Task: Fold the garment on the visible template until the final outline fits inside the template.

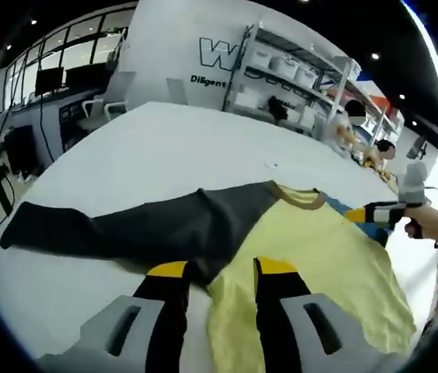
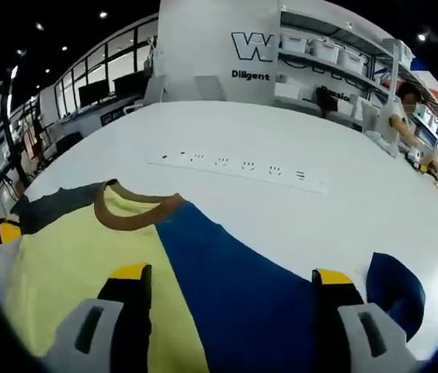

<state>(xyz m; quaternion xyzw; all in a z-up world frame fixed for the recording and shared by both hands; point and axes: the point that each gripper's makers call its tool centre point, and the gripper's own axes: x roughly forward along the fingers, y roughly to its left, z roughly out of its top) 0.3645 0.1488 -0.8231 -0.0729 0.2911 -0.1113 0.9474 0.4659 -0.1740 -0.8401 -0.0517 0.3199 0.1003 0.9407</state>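
Spread flat across the white bench at mid-frame, the garment lies ready for folding as the left gripper and right gripper hover, fingers open, over opposite sleeves.

1 garment: yellow body, 1 dark grey sleeve, 1 blue sleeve, 1 brown collar. 1 white table. 1 power strip toward table's far edge. 2 grippers: left, right. 2 people past far corner.
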